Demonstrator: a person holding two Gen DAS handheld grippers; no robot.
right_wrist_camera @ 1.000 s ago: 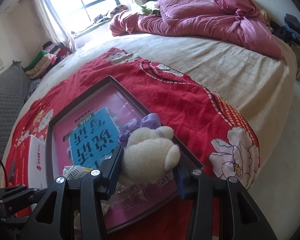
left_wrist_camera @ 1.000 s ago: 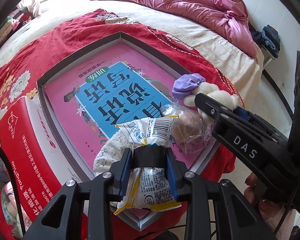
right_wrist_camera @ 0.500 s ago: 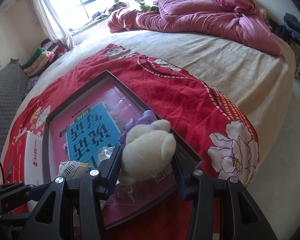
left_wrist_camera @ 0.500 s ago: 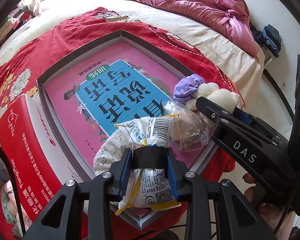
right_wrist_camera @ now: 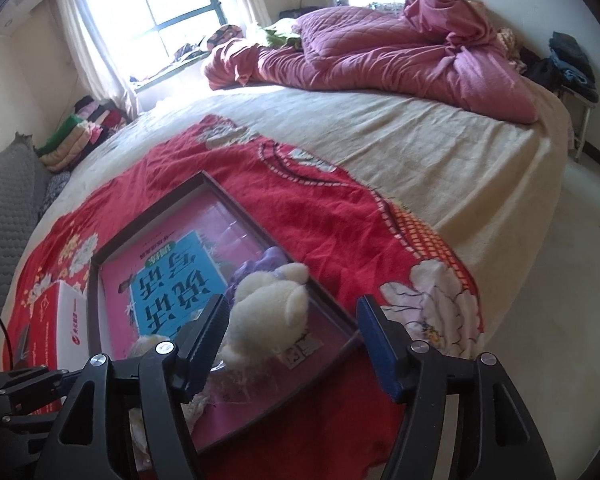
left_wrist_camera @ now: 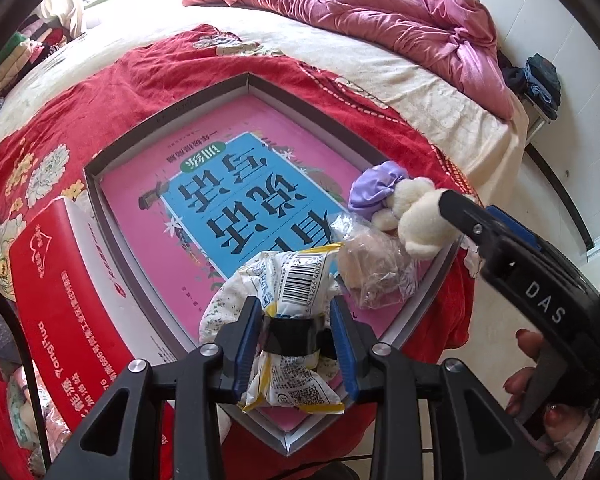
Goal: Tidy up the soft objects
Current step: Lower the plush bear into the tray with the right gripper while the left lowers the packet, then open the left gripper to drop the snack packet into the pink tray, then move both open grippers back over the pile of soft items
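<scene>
A shallow grey box point(left_wrist_camera: 168, 120) with a pink and blue book inside lies on a red floral blanket point(left_wrist_camera: 100, 80). My left gripper point(left_wrist_camera: 296, 322) is shut on a white and yellow snack packet point(left_wrist_camera: 292, 280) over the box's near corner, above a floral cloth point(left_wrist_camera: 224, 300). A clear plastic bag point(left_wrist_camera: 376, 268) lies beside it. My right gripper point(right_wrist_camera: 292, 320) is open; a cream plush toy point(right_wrist_camera: 270, 310) with a purple bow point(right_wrist_camera: 256, 270) rests against its left finger, over the box's right edge. The plush also shows in the left wrist view point(left_wrist_camera: 420, 220).
A red and white carton point(left_wrist_camera: 68, 280) lies left of the box. A crumpled pink quilt point(right_wrist_camera: 380, 56) is at the far end of the bed. Folded clothes point(right_wrist_camera: 80, 128) are stacked by the window. The bed edge and floor point(right_wrist_camera: 580, 280) are on the right.
My right gripper has opened and let go of the plush toy, which now rests at the box's right edge. My left gripper still holds the snack packet in place.
</scene>
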